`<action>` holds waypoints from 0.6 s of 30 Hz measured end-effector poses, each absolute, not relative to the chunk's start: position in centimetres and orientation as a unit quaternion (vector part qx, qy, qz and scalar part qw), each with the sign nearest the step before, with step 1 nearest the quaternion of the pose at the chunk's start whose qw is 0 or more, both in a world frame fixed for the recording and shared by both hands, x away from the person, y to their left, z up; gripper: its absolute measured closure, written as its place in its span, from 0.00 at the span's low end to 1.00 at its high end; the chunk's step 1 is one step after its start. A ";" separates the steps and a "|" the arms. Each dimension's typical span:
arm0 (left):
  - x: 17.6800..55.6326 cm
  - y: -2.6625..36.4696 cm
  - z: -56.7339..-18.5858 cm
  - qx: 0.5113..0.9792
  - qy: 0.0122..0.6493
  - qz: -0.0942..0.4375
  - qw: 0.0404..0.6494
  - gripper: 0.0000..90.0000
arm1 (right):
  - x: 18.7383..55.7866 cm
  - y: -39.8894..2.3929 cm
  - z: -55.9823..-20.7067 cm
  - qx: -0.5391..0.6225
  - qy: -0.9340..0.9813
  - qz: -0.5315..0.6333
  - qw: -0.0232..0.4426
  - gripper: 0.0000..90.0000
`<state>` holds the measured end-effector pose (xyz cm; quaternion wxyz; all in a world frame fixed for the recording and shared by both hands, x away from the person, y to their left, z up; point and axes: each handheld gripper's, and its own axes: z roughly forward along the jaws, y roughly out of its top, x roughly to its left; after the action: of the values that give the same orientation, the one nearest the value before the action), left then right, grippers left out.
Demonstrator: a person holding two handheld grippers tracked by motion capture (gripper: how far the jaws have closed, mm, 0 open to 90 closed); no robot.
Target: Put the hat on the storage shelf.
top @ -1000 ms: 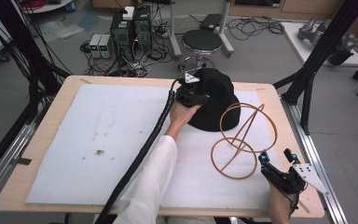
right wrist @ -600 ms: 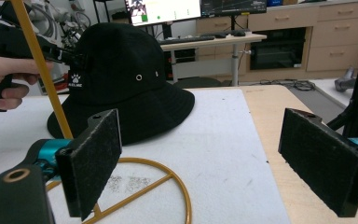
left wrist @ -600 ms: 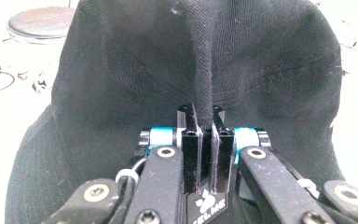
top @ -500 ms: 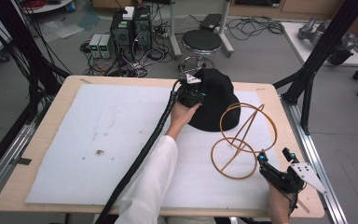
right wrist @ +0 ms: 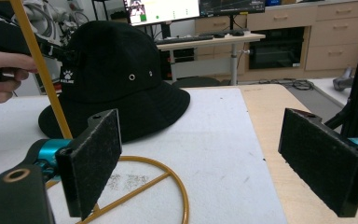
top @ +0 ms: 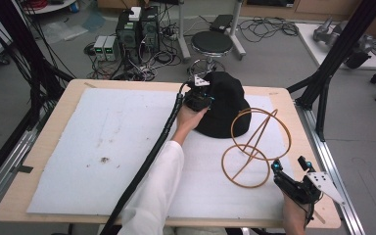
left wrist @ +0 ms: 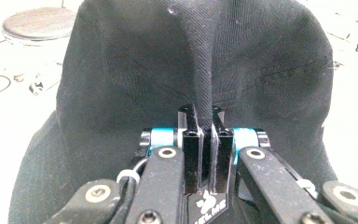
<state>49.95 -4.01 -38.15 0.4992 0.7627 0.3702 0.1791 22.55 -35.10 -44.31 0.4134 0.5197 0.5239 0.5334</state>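
On the desk (top: pixel 44 147) lies a mat (top: pixel 103 142), the bucket hat (top: pixel 225 105) sits on the mat's far side, the wire hat stand (top: pixel 254 147) is just in front of it, and a stool (top: pixel 211 43) stands behind the desk.

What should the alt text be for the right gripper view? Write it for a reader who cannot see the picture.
The right gripper stands open, its two black padded jaws wide apart above a white mat. Beyond them sits a black hat with a wire stand in front. At the left edge a hand holds the left gripper against the hat.
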 end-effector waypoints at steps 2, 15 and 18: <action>49.9 -3.8 -38.0 0.763 0.367 0.179 0.501 0.96 | 22.5 -35.1 -44.3 0.520 0.524 0.534 0.413 0.14; 48.5 -2.7 -34.9 0.734 0.350 0.201 0.547 0.96 | 22.6 -35.0 -44.3 0.518 0.529 0.532 0.411 0.14; 48.2 -2.2 -34.1 0.723 0.349 0.206 0.560 0.96 | 22.6 -35.0 -44.3 0.518 0.528 0.532 0.412 0.14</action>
<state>48.24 -2.23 -34.07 0.5595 0.7228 0.3494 0.2059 22.63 -34.97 -44.31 0.4118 0.5181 0.5282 0.5320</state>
